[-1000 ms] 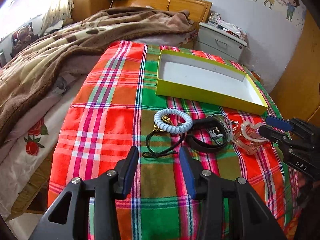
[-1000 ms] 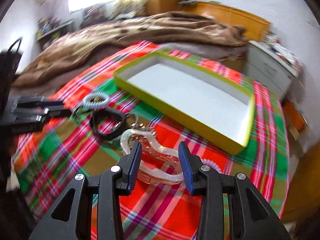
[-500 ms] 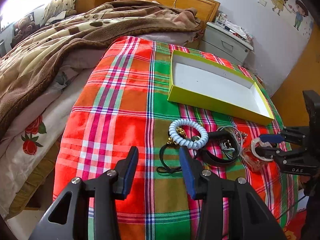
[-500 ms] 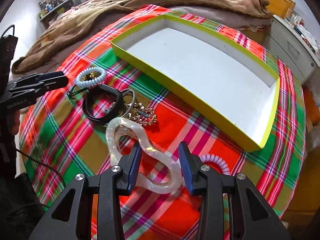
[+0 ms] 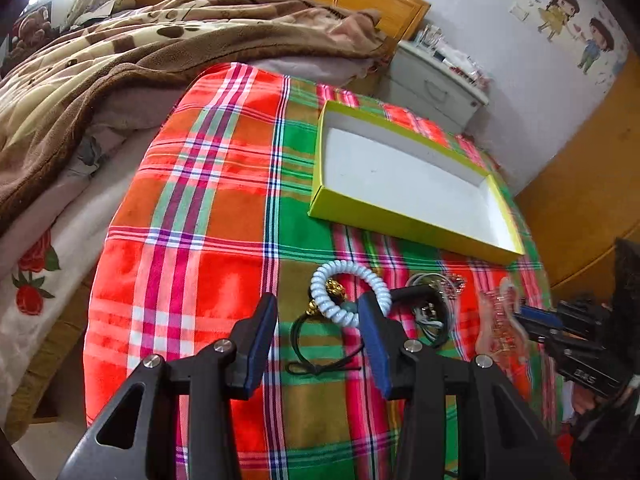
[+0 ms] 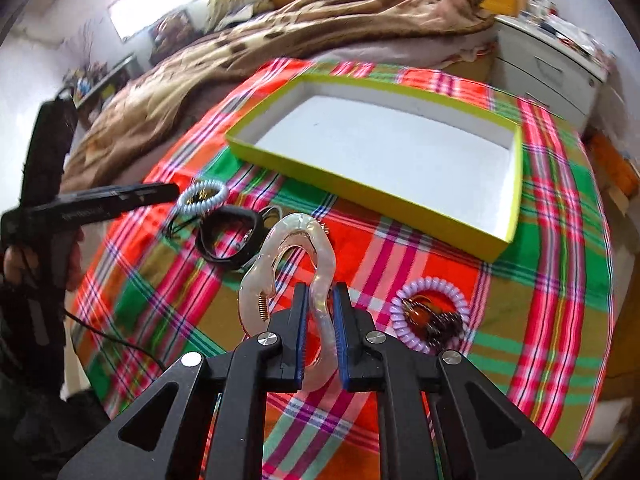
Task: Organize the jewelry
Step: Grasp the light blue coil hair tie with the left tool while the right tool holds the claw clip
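The right gripper [image 6: 320, 316] has just been closing, and its blue pads now pinch one limb of the pearly hair clip [image 6: 298, 256], whose loop stands just short of the tray [image 6: 376, 192]. The yellow-green tray lies on the plaid cloth [image 6: 552, 240], white inside. Right of the clip, near the tray's near right corner, lies a lilac coil tie [image 6: 430, 312]. Left of the clip lies a black band [image 6: 230, 236], and beyond it a pale blue coil tie [image 6: 200, 196], close to the tray's left corner. The left gripper [image 6: 172, 191] reaches toward that tie from the left.
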The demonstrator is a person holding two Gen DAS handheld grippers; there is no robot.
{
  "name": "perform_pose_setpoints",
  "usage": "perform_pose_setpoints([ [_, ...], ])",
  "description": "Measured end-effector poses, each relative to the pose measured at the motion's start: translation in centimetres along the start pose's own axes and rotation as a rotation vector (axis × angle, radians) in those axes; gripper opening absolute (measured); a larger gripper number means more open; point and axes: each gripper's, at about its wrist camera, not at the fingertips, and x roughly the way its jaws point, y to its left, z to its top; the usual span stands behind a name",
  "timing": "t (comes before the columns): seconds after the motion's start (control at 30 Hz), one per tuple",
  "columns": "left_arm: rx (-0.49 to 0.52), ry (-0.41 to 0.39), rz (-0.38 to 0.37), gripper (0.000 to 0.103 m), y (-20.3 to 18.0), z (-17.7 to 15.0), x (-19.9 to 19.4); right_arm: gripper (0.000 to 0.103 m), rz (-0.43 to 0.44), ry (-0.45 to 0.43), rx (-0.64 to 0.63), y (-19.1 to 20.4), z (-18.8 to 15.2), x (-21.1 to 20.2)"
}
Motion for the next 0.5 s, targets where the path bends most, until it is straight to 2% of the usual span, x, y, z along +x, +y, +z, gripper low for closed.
perform_pose_setpoints([
  [0.13,0.003,0.044,-0.010,0.044,-0.4,0.5,1.4,0.012,-0.004,-0.038,0.066,-0.9,-0.5,-0.4],
  [0.23,-0.007,0.070,0.024,0.043,-0.3,0.8,2.3,0.012,-0.006,-0.059,0.087,-1.3,-0.7,-0.7],
  [0.3,-0.012,0.077,0.016,0.042,-0.4,0.8,2.5,0.013,-0.007,-0.070,0.100,-1.4,-0.9,-0.9],
  [0.37,-0.010,0.081,0.013,0.037,-0.5,0.9,2.7,0.013,-0.008,-0.077,0.109,-1.6,-0.9,-0.9],
  [0.43,0.011,0.071,0.052,0.031,-0.7,1.0,3.0,0.013,0.008,-0.083,0.113,-1.6,-1.0,-1.0],
  [0.5,0.016,0.064,0.057,0.024,-0.8,0.9,2.9,0.013,0.015,-0.092,0.119,-1.7,-1.2,-1.2],
])
